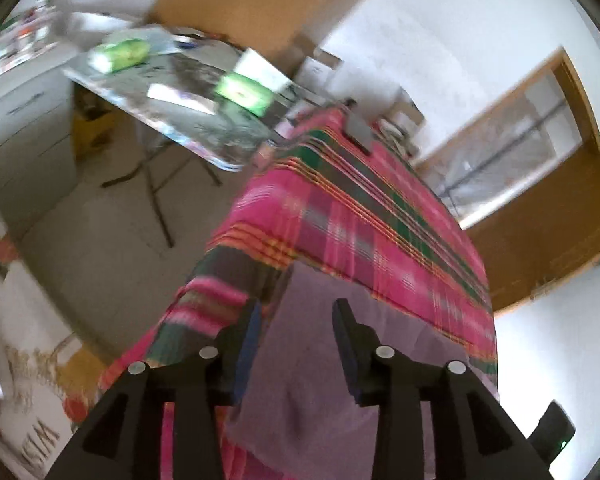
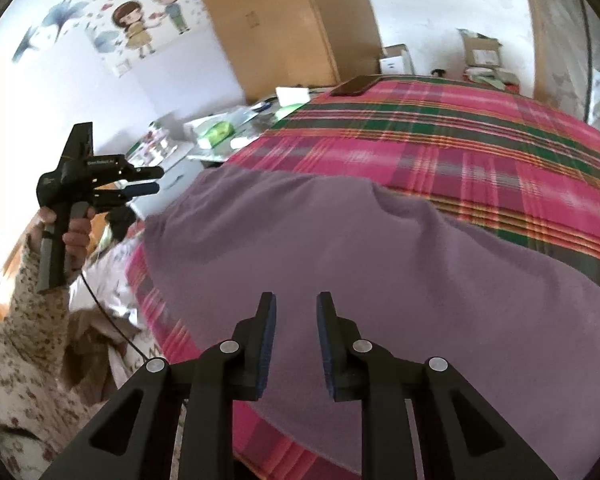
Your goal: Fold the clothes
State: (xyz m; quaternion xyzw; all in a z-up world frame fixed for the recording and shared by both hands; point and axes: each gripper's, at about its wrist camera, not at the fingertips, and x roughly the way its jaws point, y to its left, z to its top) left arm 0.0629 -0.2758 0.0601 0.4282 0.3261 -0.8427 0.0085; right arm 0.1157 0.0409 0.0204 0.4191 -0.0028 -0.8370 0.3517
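Observation:
A purple garment lies spread flat on a bed with a pink and green plaid cover, near the cover's front edge. My left gripper hovers open above the garment's left edge, with nothing between its fingers. In the right wrist view the left gripper is lifted off to the left of the bed, held by a hand. My right gripper stands open over the near part of the purple garment, its jaws a narrow gap apart and holding nothing.
A dark phone lies at the bed's far end. Left of the bed stands a folding table with green packs. A brown wardrobe and cardboard boxes line the far wall. A floral sleeve is at lower left.

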